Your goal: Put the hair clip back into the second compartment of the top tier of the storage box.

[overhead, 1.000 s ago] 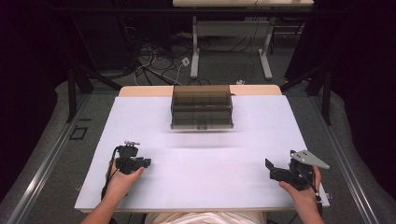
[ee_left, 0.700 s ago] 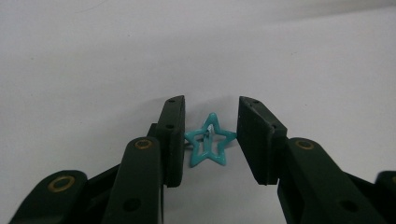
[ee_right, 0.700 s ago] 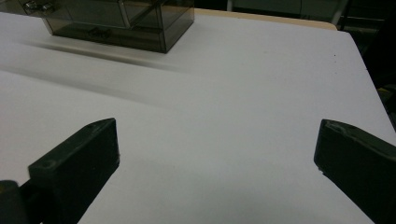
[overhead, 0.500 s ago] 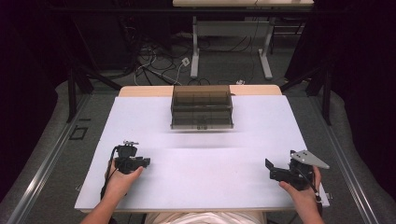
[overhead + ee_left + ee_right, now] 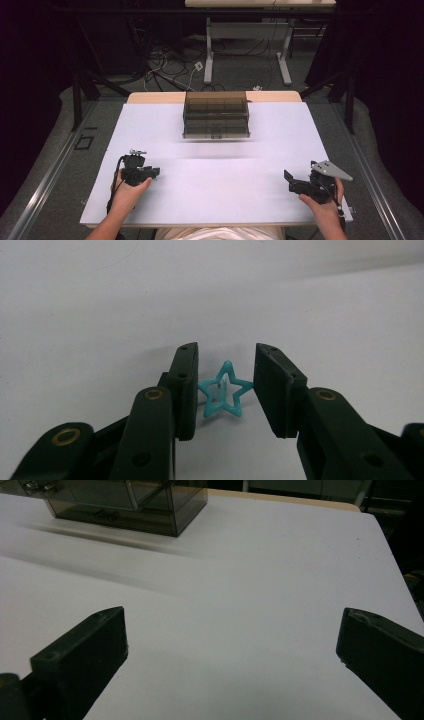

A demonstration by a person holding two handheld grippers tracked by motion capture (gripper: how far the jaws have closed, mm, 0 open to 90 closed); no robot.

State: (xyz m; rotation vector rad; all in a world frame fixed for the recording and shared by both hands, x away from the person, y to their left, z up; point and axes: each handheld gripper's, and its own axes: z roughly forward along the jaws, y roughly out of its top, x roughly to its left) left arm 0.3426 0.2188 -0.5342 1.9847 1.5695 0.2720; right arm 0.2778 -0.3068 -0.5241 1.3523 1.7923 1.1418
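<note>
Near the table's (image 5: 210, 200) front-left corner: 1 teal star clip (image 5: 223, 391), lying flat between my left gripper's (image 5: 225, 385) parted jaws, touching both pads. I judge a centred, gentle squeeze best. Front-right: right gripper (image 5: 230, 645), jaws wide apart, empty. Back edge, centre: 1 smoky drawer box (image 5: 216, 115), contents unreadable.

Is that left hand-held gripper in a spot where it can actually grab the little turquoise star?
Probably yes. The left hand-held gripper has its jaws set either side of the turquoise star, which lies on the white table. One tip looks to touch the right jaw. Nothing sits between them, so closing should catch it, though it is thin and flat.
</note>
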